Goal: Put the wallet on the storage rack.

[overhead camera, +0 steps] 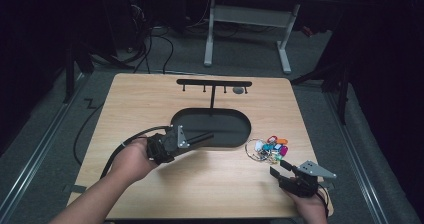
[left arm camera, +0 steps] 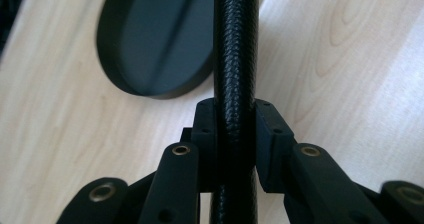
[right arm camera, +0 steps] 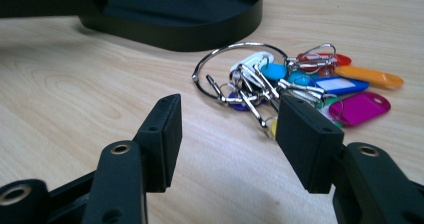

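A black rod with a woven texture [left arm camera: 236, 44] runs up between the jaws of my left gripper [left arm camera: 235, 119], whose pads press on it from both sides. In the high view the left gripper [overhead camera: 202, 138] lies at the near left rim of the black oval base [overhead camera: 190, 121] of a hook stand. A bunch of keys with coloured tags [overhead camera: 268, 149] on a large steel ring lies on the table right of the base. My right gripper [overhead camera: 280, 170] stands open just short of the keys [right arm camera: 280, 84], nothing between its jaws [right arm camera: 227, 134].
The stand's thin post rises to a black hook bar [overhead camera: 214, 83] at the back of the wooden table [overhead camera: 150, 94]. The base's wall [right arm camera: 200, 29] stands behind the keys. A cable trails from the left gripper over the table's left edge. Desk legs and cables stand on the floor beyond.
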Motion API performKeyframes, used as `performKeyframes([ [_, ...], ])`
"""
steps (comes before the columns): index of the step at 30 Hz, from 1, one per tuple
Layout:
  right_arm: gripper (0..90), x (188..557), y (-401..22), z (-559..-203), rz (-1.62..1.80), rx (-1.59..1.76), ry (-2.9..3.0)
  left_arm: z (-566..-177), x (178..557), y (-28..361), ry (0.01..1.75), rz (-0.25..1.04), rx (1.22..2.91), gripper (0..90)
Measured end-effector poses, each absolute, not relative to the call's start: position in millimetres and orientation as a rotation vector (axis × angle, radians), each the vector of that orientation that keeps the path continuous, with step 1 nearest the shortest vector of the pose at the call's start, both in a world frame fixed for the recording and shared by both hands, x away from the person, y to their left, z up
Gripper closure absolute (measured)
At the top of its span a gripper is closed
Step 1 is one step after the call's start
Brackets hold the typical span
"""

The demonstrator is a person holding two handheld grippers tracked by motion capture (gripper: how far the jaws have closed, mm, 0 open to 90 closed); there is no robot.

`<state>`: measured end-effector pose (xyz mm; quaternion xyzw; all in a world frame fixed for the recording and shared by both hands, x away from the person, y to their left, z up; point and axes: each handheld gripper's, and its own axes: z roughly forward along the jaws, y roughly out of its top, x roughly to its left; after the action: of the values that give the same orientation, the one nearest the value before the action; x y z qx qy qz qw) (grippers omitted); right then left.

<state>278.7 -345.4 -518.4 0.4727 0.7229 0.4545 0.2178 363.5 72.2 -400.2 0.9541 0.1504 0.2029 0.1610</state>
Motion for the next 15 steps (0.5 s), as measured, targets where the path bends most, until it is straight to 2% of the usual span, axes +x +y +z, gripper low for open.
performKeyframes([
  [7, 44.7, 266, -353, -520, 1.256, 1.319, 1.991, -380, 367, 69, 0.401, 0.617, 2.681, 74.8],
  [15, 44.7, 257, -357, -518, 1.244, 1.316, 1.979, -381, 377, 61, 0.348, 0.677, 2.673, 74.8],
])
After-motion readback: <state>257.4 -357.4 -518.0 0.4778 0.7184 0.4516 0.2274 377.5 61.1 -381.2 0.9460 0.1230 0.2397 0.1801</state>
